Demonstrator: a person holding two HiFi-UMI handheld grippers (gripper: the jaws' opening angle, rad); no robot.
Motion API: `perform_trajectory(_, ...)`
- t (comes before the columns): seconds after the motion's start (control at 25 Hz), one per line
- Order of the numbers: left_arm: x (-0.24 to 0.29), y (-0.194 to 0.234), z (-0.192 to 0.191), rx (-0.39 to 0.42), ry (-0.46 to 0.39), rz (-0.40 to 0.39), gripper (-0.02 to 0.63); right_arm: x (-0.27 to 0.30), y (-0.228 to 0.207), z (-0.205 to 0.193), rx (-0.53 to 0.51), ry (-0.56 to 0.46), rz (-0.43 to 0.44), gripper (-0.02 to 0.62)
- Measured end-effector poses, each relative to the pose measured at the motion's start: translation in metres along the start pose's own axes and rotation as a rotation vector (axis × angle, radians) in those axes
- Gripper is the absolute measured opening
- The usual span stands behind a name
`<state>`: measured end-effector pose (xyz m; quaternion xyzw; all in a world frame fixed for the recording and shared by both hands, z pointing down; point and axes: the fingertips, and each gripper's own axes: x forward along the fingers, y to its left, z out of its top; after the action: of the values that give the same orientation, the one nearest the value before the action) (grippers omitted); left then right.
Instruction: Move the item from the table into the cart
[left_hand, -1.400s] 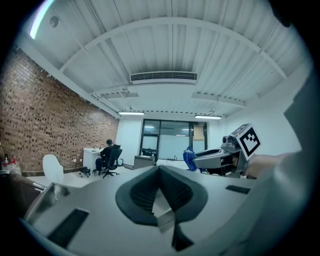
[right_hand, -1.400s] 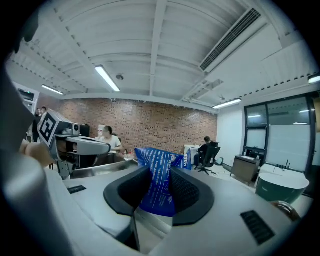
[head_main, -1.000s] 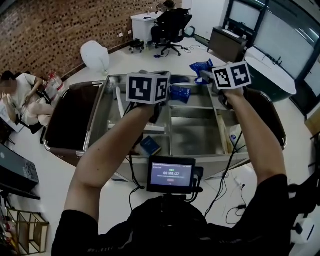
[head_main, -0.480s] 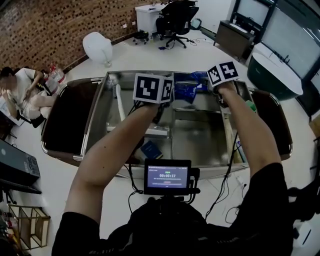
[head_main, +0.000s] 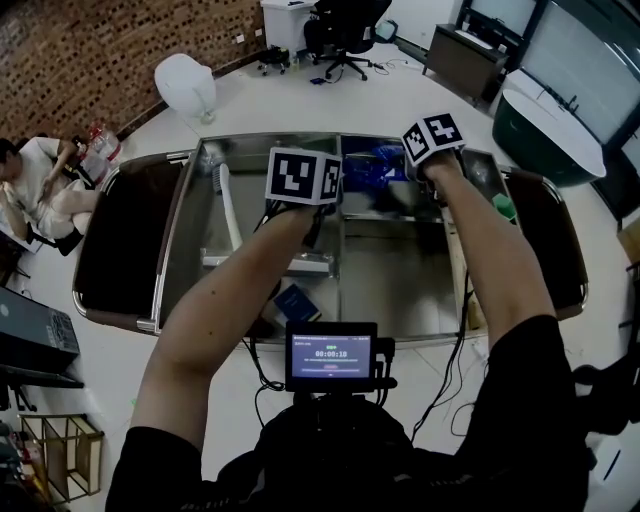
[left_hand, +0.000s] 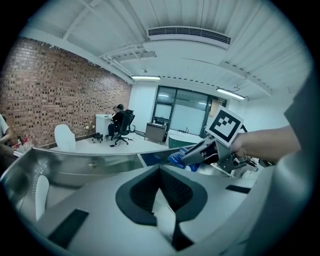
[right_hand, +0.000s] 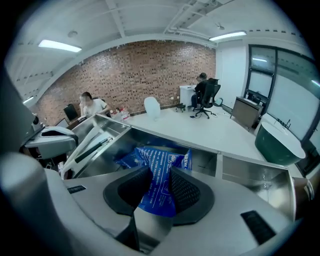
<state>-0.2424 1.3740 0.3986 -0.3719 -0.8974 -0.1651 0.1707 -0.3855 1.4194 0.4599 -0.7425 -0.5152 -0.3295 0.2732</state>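
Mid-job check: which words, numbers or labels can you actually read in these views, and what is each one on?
"00:00:1?": timer on the monitor screen; the last digit is blurred and the smaller lines are unreadable.
Blue packet in the right claw: white print, too blurred to read.
Marker cubes: black-and-white square patterns only, no words.
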Motion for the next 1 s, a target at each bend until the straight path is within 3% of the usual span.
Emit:
perform_trajectory(0.44, 0.004, 0.002, 0.000, 0.004, -0.002, -0.005, 0.000, 0.016, -0.005, -0.013, -0.011, 0.137, -0.042, 0.173)
perform_trajectory(0.56, 0.002, 0.002, 0.002, 0.006, -0.006, -0.005, 0.000, 0.013, -0.005, -0.010, -0.030, 0.132, -0.060, 0.212)
perform_trajectory(0.68, 0.002, 0.001, 0.002, 0.006, -0.003, -0.007, 0.000, 0.010, -0.008, -0.006, -0.051, 0.123, -0.097, 0.212)
perform_trajectory(1.0, -0.007, -0.001, 0.004, 0.013, -0.015, -0.007, 0.000, -0.005, -0.003, 0.000, -0.041, 0.081, -0.090, 0.212)
